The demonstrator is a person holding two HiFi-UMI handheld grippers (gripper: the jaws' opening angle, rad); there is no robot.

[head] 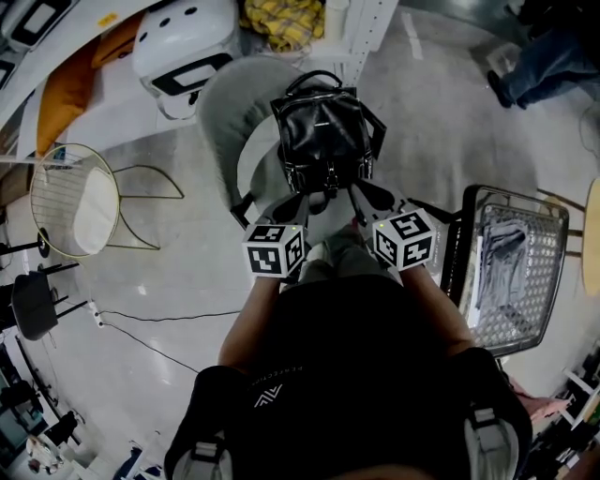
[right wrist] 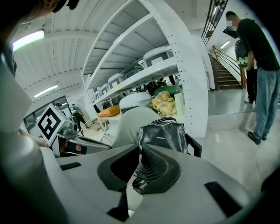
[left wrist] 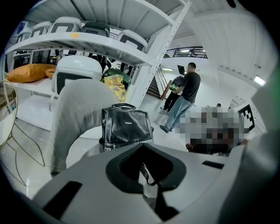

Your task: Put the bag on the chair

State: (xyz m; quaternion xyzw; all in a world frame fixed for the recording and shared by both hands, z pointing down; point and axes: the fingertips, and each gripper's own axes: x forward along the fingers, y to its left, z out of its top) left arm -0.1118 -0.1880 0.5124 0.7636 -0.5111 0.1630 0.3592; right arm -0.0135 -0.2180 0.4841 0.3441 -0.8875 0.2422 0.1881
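Note:
A black leather bag [head: 323, 131] stands upright over the white seat of a grey-backed chair [head: 225, 108]. In the left gripper view the bag [left wrist: 126, 127] is just ahead, beside the chair's grey back [left wrist: 78, 109]. My left gripper [head: 298, 202] is at the bag's lower left, its jaws [left wrist: 146, 173] shut on a thin black strap of the bag. At the lower right, my right gripper [head: 361, 195] is shut too [right wrist: 138, 175], with a dark strap end pinched at its tips and the bag [right wrist: 164, 135] in front of it.
A gold wire chair [head: 70, 202] stands at the left and a metal mesh cart [head: 553, 281] holding grey cloth at the right. White shelving [head: 183, 42] with pod chairs, an orange cushion [head: 61, 94] and yellow cloth [head: 281, 21] lies behind. A person [left wrist: 186, 94] stands beyond.

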